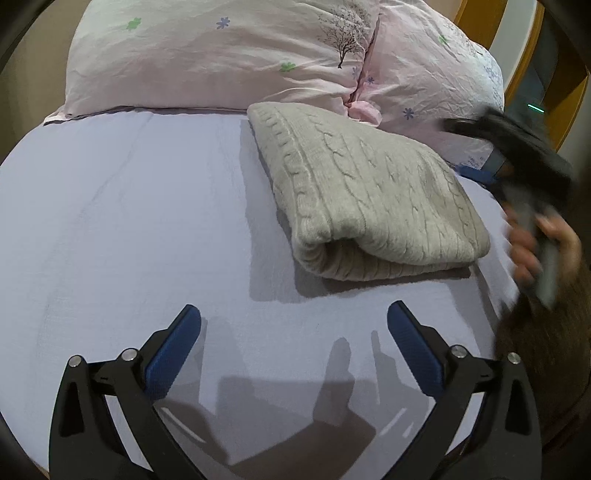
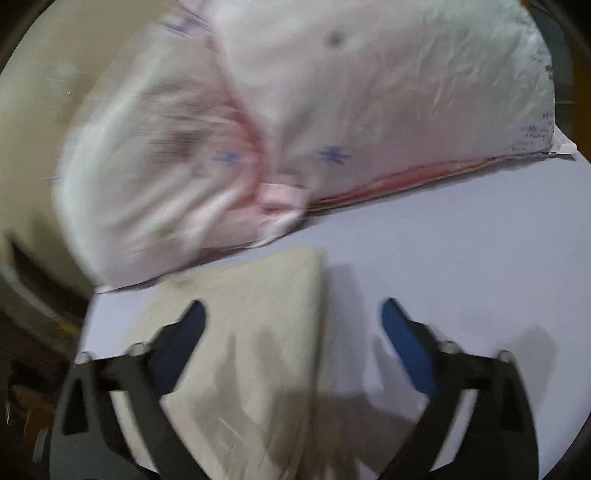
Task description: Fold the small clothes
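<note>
A folded grey cable-knit sweater (image 1: 369, 192) lies on the lilac bed sheet (image 1: 129, 221), right of centre, its far end against the pillows. My left gripper (image 1: 293, 325) is open and empty, hovering over bare sheet just in front of the sweater. The right gripper's body (image 1: 517, 155) shows blurred at the right edge, held by a hand (image 1: 543, 243) beside the sweater. In the blurred right wrist view my right gripper (image 2: 293, 317) is open and empty above the sweater (image 2: 258, 350), which looks cream there.
Two pink floral pillows (image 1: 221, 55) (image 2: 332, 110) lie along the head of the bed behind the sweater. A wooden headboard (image 1: 476, 14) stands at the back right. The sheet (image 2: 461, 258) stretches wide to the left of the sweater.
</note>
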`<state>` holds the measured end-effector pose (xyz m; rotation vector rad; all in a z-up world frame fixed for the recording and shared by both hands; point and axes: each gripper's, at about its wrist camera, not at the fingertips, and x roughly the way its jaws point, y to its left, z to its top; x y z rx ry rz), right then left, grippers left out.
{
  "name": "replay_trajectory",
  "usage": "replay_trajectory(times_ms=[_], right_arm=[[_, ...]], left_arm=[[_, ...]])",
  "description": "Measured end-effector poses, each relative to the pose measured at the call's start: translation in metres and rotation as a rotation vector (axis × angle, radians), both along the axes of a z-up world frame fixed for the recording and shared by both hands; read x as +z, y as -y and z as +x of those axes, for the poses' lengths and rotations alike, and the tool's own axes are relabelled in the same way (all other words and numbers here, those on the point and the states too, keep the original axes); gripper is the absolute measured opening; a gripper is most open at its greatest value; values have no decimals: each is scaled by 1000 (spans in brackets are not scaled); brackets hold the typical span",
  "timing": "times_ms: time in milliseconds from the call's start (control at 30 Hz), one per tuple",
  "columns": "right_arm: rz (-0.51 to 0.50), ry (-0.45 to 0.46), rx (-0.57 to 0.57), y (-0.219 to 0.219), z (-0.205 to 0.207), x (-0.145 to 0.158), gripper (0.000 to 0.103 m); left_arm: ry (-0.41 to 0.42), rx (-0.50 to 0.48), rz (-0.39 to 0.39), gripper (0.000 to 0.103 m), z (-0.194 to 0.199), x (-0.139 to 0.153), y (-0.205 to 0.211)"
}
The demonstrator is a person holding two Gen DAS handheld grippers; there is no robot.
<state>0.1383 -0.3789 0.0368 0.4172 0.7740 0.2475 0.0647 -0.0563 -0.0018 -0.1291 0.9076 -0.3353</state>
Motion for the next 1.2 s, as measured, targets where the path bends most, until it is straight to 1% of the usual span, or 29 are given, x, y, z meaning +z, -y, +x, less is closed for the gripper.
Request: replay_trajectory(times_ms=[67,133,233,267,367,433,600,667,700,933,1200], right_arm=[[-17,-6,62,-6,-33,-2,101],[-101,-38,73,-16,-65,-13,101],[-217,-69,82,-29,-95,-31,101],[-264,-90,79,-38,-100,-41,101],[-345,-141,56,-53,-100,-61,101],[-368,-149,45,-52,-102,-66,101],[-491,-146,1,-67,-100,-74,101],[-490,-140,-5,-68,-98,-76,101],[-487,-141,-11,-67,-98,-76,101],[-489,-142,-46,-69,-101,-74,101],[-490,-139,-48,-69,-102,-73,101]], left_arm=[[-4,2,9,102,-1,-1,1],[-17,1,33,102,0,-3,4],[-40,5,96,102,2,-4,14],[-45,6,121,102,3,-5,17],[-51,10,170,102,5,-7,24],[-56,21,203,102,7,-8,28],[-73,52,247,102,16,-5,35],[-77,56,281,102,19,-4,39],[-75,59,284,102,20,-3,40],[-82,94,280,102,21,2,42],[-84,80,283,102,23,2,42]])
